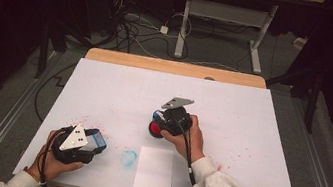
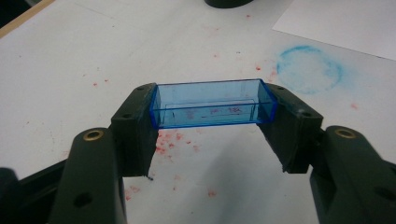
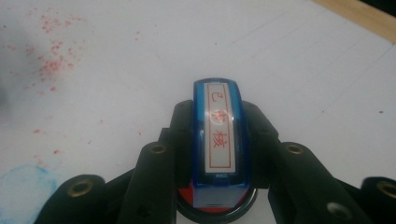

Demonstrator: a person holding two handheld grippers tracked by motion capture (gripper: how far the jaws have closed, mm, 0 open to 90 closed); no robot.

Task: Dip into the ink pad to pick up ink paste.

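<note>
The blue stamp, label up with red characters, sits at the centre of the right gripper view, clamped between the right gripper's jaws and pressed onto the round red ink pad at mid-frame in the high view. This looks like the inking step. At lower left, the left gripper is closed on the stamp's clear blue cap. Next, the stamp must lift and travel to the white paper sheet at lower centre.

Dim room, brightly lit tabletop; close views soft, slightly blurred.
</note>
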